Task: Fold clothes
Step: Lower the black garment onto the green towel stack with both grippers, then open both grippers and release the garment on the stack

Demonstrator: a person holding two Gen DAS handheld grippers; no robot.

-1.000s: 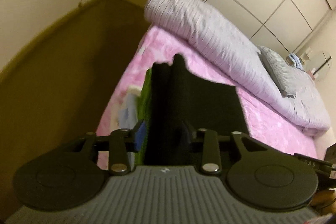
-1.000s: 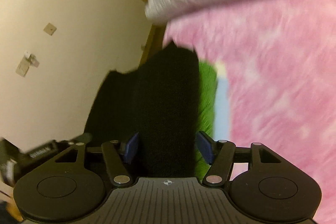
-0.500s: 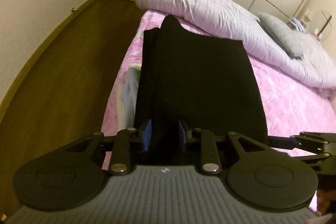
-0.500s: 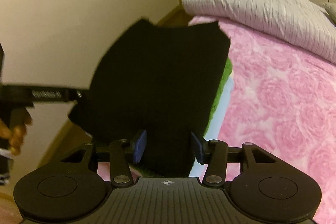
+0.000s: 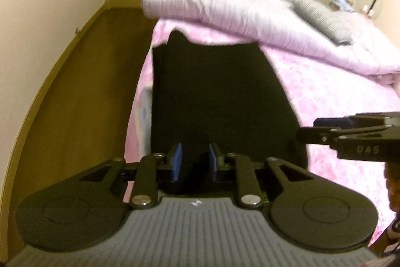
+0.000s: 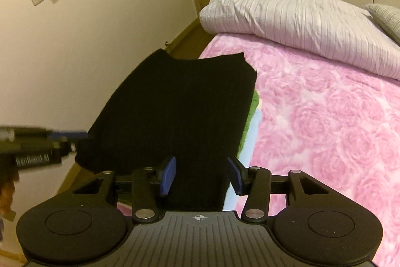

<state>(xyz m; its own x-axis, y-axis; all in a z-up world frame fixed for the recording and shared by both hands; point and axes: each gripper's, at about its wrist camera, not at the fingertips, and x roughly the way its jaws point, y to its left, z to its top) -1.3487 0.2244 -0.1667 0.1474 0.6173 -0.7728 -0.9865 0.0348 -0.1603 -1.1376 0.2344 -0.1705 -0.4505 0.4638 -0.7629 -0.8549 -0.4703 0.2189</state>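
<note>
Both claws hold one black cloth (image 5: 220, 96) in front of them. The left claw (image 5: 193, 162) has just been closing on it. The right claw (image 6: 201, 173) grasps a thick fold, beside a pink bedcover (image 6: 325, 116).

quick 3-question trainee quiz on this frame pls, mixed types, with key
1. True or false: the black garment lies flat on the pink bedspread.
2. What lies along the far side of the bed? A) a pale striped duvet B) a suitcase C) a laundry basket
3. Fill in: the left gripper and right gripper both have the ____ garment between their fingers.

Key: 1 false, it is lifted by one edge. 2 A, the duvet. 3 black.
</note>
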